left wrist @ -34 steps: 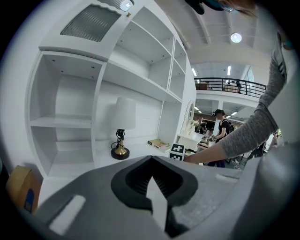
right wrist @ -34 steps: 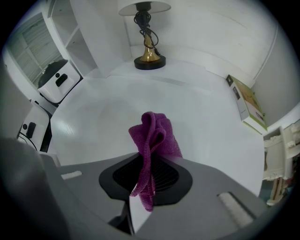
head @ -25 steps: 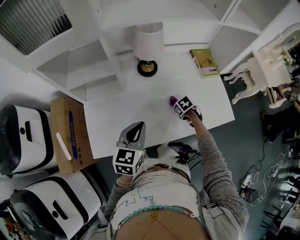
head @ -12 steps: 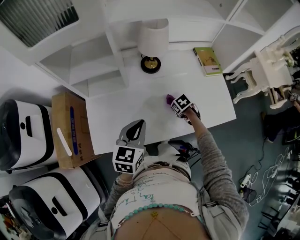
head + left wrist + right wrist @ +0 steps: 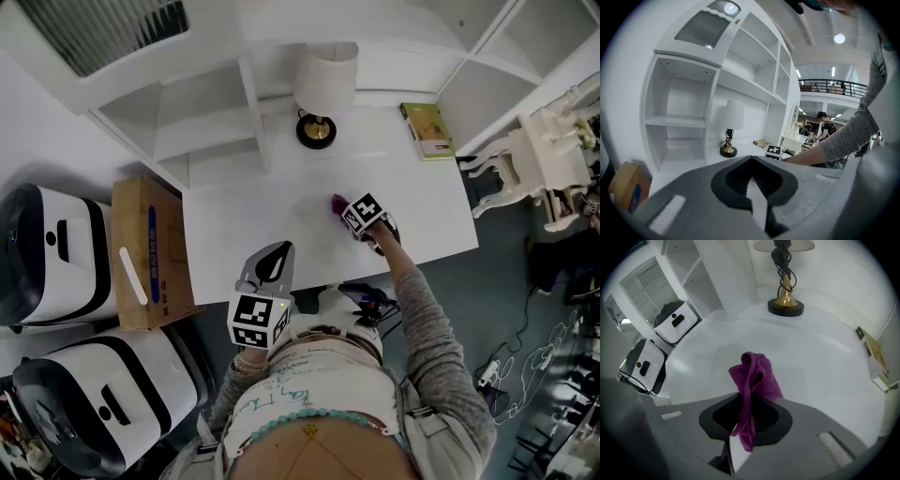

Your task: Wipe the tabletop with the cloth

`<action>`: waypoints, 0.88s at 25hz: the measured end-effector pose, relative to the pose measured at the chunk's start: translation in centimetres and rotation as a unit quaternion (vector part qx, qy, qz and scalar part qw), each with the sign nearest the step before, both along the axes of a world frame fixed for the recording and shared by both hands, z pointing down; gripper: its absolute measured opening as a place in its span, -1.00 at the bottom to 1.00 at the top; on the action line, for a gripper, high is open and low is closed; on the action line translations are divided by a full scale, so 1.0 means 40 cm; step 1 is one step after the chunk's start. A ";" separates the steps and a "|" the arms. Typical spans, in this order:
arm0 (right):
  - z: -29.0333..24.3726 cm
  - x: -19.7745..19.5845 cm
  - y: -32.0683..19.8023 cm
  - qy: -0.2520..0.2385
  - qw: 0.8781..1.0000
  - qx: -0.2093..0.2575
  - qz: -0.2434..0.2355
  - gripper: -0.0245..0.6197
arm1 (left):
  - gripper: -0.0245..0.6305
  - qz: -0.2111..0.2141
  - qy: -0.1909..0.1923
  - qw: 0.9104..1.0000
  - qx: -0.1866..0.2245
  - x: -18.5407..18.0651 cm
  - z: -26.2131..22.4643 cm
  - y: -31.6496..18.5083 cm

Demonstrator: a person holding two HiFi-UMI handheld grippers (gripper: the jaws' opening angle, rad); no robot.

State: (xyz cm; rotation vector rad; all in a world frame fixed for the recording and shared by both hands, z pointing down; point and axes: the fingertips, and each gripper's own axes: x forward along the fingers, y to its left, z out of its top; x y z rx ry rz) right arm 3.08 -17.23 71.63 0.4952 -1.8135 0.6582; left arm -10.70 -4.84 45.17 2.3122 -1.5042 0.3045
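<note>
My right gripper [image 5: 747,420] is clamped on a bunched fold of the purple cloth [image 5: 752,376]. The free end sticks out over the white tabletop [image 5: 253,220] near its middle, well short of the lamp [image 5: 786,305]. I cannot tell whether it touches the surface. The cloth looks light, soft and floppy, so I judge it will crumple and drag rather than lie flat. A grip on a thick bunch should stop it slipping out. My left gripper [image 5: 267,267] hangs at the near edge, jaws together on nothing.
</note>
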 end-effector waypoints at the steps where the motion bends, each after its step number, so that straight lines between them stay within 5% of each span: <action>1: 0.000 -0.007 0.002 -0.001 1.000 0.000 -0.002 -0.68 | -0.92 -0.002 -0.001 1.000 0.000 -0.006 0.000 0.003; 22: -0.005 -0.136 0.046 -0.015 1.000 -0.012 -0.021 -0.68 | -0.92 -0.025 -0.001 1.000 0.002 -0.111 0.000 0.051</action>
